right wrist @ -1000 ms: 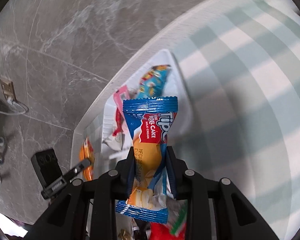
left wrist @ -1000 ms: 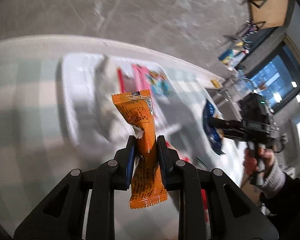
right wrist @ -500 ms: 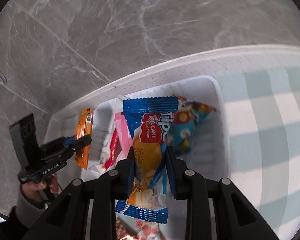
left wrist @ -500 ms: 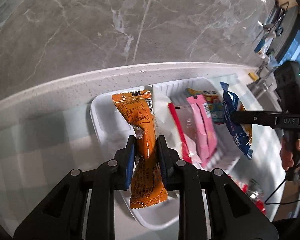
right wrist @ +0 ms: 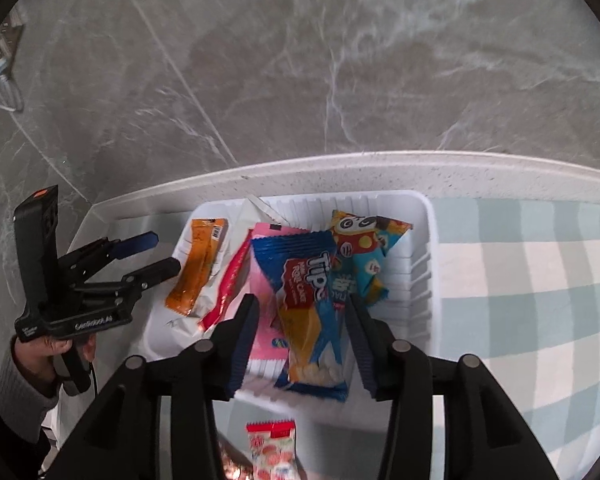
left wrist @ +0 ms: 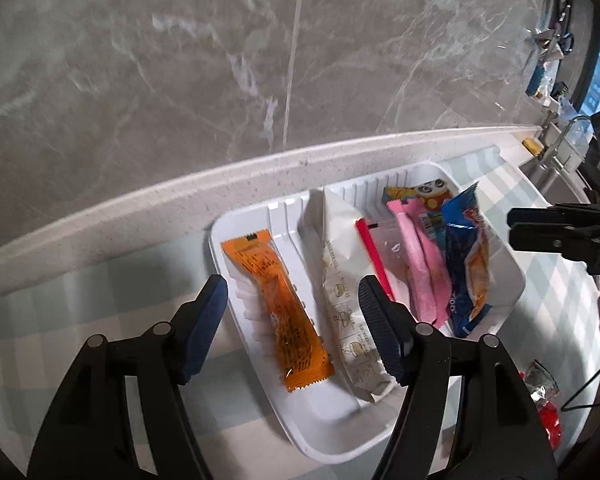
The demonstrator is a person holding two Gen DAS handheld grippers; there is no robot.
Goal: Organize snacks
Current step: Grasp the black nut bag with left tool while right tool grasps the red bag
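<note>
Snacks lie sorted in the white tray (left wrist: pixel 512 280): the orange packet (left wrist: pixel 278 304) and the blue roll-cake packet (right wrist: pixel 312 308) rest beneath the left gripper (left wrist: pixel 292 300) and right gripper (right wrist: pixel 300 320), both spread wide and empty.

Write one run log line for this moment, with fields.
left gripper: open | right gripper: open | orange snack, blue roll cake: lying in white tray | phase: release

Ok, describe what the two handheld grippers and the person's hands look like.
Both grippers are black, with angular skeletal linkages and silver pivot bolts. The left gripper and right gripper have dark blue ribbed finger pads. The left one carries small white lettering, an orange patch on top and a thin black cable. The hand wears a grey knit cuff.
</note>
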